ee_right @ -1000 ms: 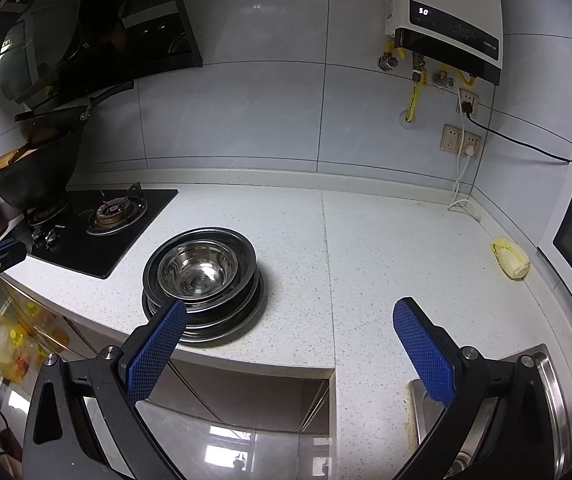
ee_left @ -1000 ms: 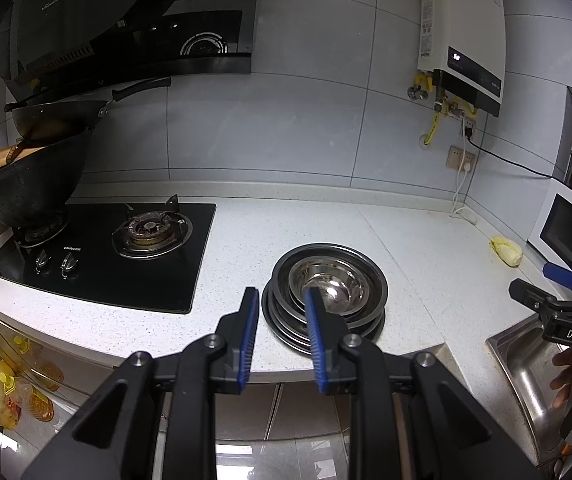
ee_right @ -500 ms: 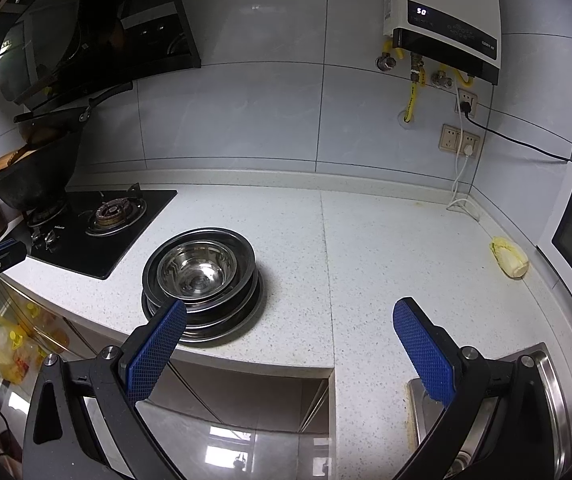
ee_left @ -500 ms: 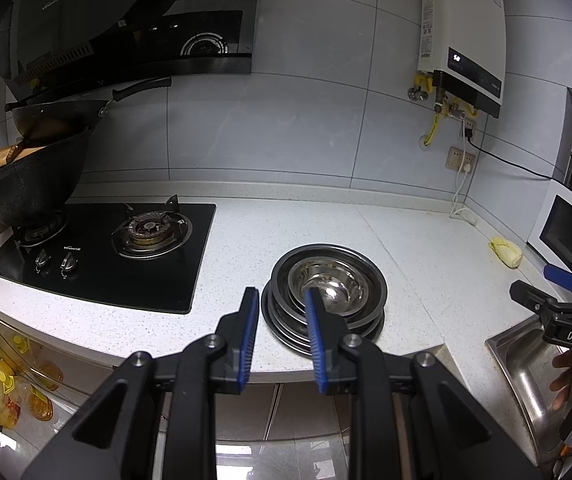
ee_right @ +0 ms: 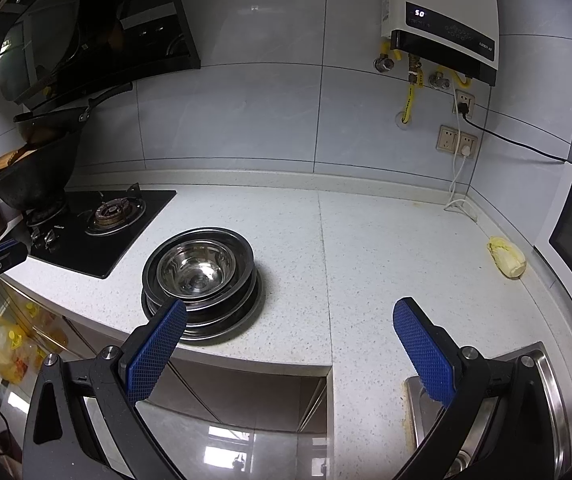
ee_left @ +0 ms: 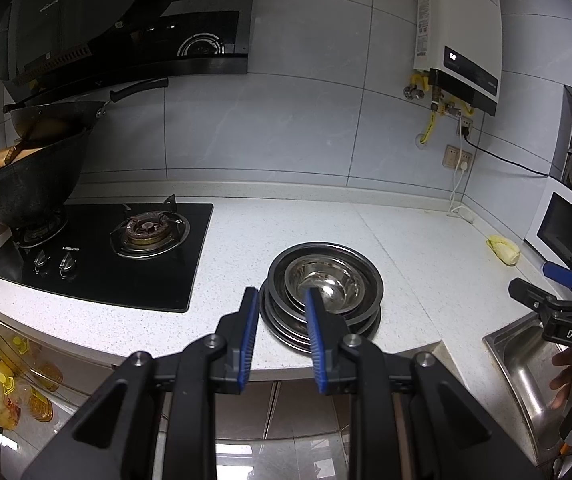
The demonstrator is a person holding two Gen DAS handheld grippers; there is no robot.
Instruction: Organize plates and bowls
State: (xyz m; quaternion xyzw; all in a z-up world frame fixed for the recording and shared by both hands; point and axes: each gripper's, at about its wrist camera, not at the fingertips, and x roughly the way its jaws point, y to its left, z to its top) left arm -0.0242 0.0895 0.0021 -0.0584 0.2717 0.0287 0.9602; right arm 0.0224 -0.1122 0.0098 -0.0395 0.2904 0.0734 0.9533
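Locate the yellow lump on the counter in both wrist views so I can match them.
Left wrist: the yellow lump sits far right, on the counter just in front of the white appliance.
Right wrist: the lump is right of centre, also on the counter beside that appliance.
Shared landmark: the stack of steel plates and bowls, left of the lump in both.

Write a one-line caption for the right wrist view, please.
Open right gripper hovering short of a stack of steel plates and bowls on a speckled countertop, beside a gas hob.
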